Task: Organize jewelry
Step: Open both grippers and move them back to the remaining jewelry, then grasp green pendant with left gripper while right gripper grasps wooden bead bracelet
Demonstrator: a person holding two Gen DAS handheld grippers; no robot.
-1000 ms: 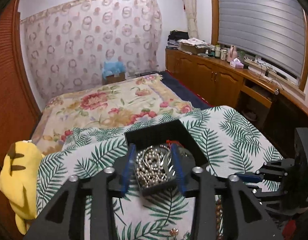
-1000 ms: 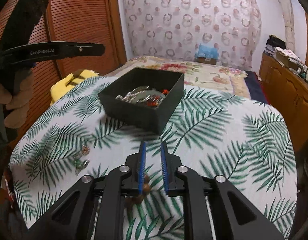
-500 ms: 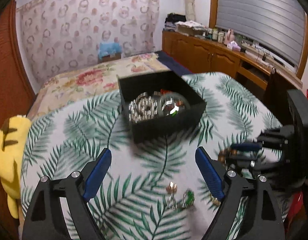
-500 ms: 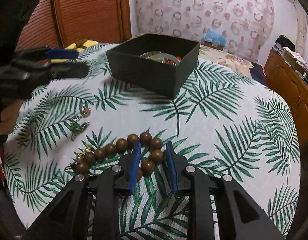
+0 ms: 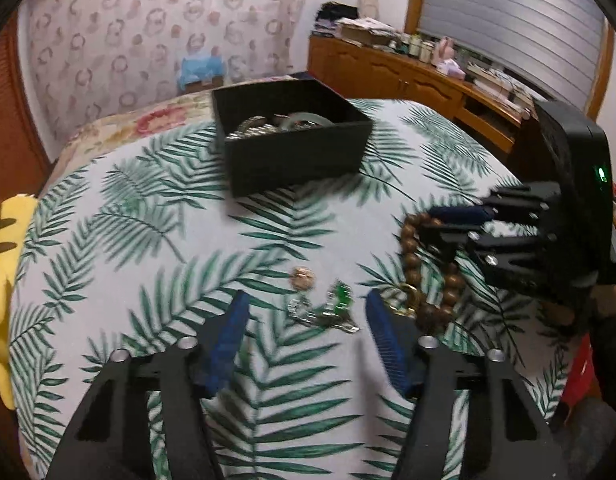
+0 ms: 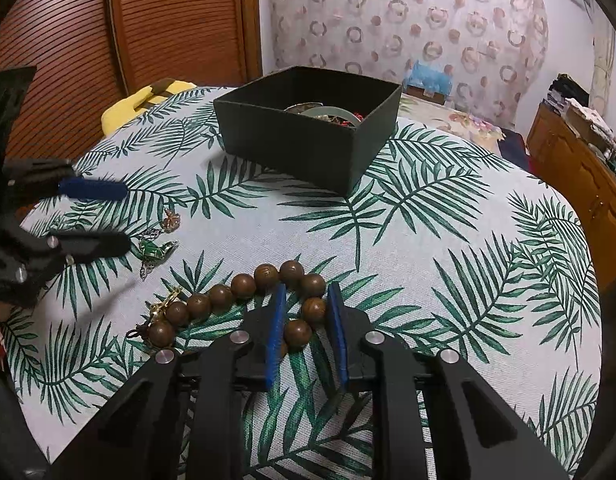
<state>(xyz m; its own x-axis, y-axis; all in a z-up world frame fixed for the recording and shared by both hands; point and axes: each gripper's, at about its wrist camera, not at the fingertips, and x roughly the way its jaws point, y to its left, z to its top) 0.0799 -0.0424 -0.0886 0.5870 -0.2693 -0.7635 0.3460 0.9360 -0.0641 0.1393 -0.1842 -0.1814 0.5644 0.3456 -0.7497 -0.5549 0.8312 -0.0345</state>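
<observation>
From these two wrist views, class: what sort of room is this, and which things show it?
Most likely a bedroom in a home. A bed with a floral bedspread lies beyond the leaf-print tablecloth, a wooden sideboard holds household clutter, and a patterned curtain covers the far wall.

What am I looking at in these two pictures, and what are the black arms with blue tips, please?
A person holds a clamp in each hand, each with a wide-angle camera looking along its blue-padded fingers. One picture is from the left hand-held gripper, one from the right hand-held gripper. On the leaf-print tablecloth lie a black box of jewellery, a green pendant and a bead bracelet. The left jaws are closing around the pendant, not touching it. The right fingers straddle some beads; whether they pinch is unclear.
</observation>
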